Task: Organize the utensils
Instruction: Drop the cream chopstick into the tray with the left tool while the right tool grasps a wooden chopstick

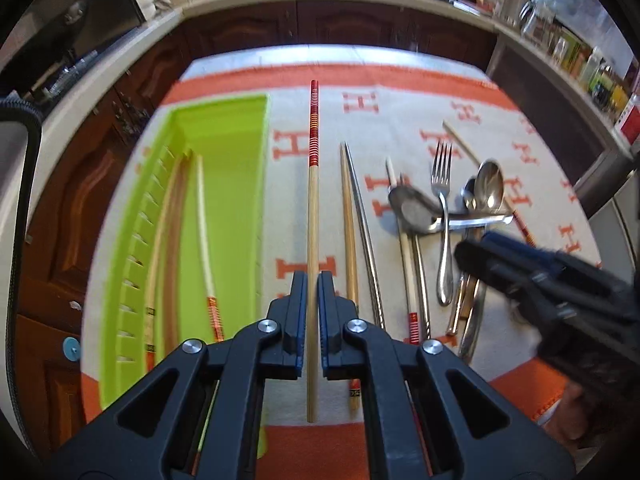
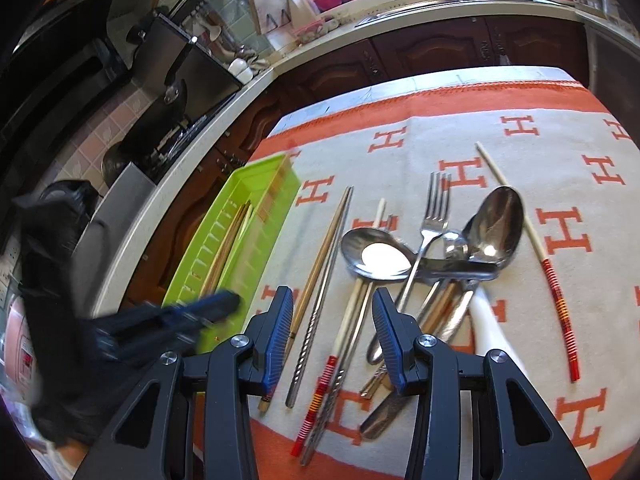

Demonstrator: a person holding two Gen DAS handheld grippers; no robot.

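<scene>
My left gripper [image 1: 313, 312] is shut on a wooden chopstick with a red banded end [image 1: 313, 208], held lengthwise above the cloth just right of the green tray [image 1: 236, 184]. The tray holds several chopsticks [image 1: 172, 232]. It also shows in the right wrist view [image 2: 256, 216]. My right gripper [image 2: 327, 340] is open and empty, above a red-ended chopstick [image 2: 340, 344] and a metal chopstick [image 2: 316, 320]. A pile of spoons [image 2: 376, 254], a fork [image 2: 434, 208] and other cutlery lies on the cloth. Another red-banded chopstick [image 2: 552, 280] lies at the right.
An orange and white cloth with H letters [image 2: 560, 152] covers the table. Dark wood cabinets [image 1: 340, 28] and a cluttered counter [image 2: 280, 60] ring the table. The left gripper appears blurred at the left of the right wrist view [image 2: 168, 316].
</scene>
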